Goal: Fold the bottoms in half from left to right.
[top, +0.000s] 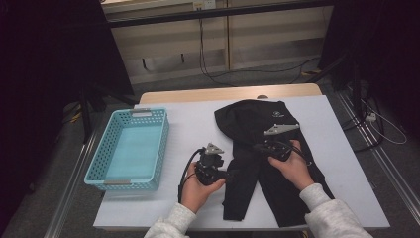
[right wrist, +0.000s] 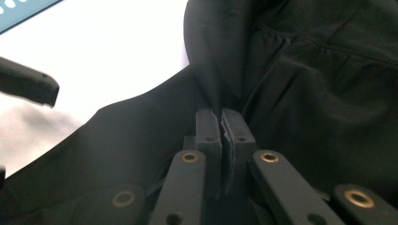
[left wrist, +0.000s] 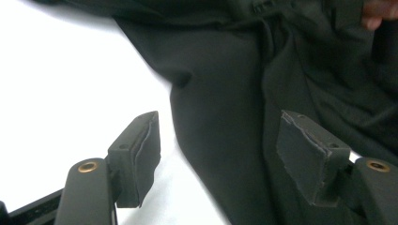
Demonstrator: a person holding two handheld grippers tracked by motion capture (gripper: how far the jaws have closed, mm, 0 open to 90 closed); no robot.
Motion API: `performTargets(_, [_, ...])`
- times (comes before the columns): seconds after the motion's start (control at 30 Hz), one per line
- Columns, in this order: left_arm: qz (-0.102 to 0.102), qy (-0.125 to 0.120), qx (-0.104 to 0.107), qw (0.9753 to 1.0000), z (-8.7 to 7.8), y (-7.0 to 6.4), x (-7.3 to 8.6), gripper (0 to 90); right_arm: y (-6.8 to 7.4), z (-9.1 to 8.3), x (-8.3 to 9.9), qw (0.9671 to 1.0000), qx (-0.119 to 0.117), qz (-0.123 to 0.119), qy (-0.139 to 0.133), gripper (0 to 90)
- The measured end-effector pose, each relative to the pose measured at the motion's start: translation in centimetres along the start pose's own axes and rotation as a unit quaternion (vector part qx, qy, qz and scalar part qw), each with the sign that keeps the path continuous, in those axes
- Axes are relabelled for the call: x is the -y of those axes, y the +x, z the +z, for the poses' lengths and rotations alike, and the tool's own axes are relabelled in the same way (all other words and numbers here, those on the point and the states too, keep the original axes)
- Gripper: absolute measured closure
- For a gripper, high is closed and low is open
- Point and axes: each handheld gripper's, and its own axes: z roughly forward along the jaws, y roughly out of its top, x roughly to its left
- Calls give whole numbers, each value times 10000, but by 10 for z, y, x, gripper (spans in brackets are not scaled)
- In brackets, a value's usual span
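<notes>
Black trousers [top: 267, 148] lie spread across the white table cover [top: 193, 129], right of a turquoise basket [top: 130, 148]. The right gripper [right wrist: 220, 123], jaws clenched, pinches a raised fold of the fabric near the crotch. The left gripper [left wrist: 218, 150] sits with jaws spread apart, straddling the edge of one trouser leg.

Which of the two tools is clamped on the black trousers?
The right tool: its jaws are shut on a fold of the black trousers. The left tool stands open over one trouser leg's edge.
</notes>
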Motion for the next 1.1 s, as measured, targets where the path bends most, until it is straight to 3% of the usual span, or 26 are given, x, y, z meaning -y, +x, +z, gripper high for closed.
performTargets(0.13, [-1,71,75,9999,1,-5,6,357,1,3,0,10000,18,8,23,869])
performTargets(0.3, [77,255,372,9990,5,-11,10,453,1,5,0,10000,68,59,34,872])
performTargets(0.47, [125,356,421,9984,13,-17,9,505,0,6,0,9999,86,113,-20,876])
performTargets(0.63, [120,306,518,9981,23,-20,5,584,1,4,-2,9997,91,183,-96,888])
performTargets(0.7, [90,346,608,9975,25,-21,3,605,1,3,-3,9997,100,194,-123,889])
performTargets(0.8, [34,378,585,9976,28,-22,2,725,1,1,-5,9995,116,224,-169,891])
performTargets(0.93, [-78,462,717,9963,28,-21,1,891,2,1,-5,9996,113,185,-167,892])
performTargets(1.1, [-280,461,806,9953,19,-13,-1,900,1,-2,-4,9996,149,154,-156,894])
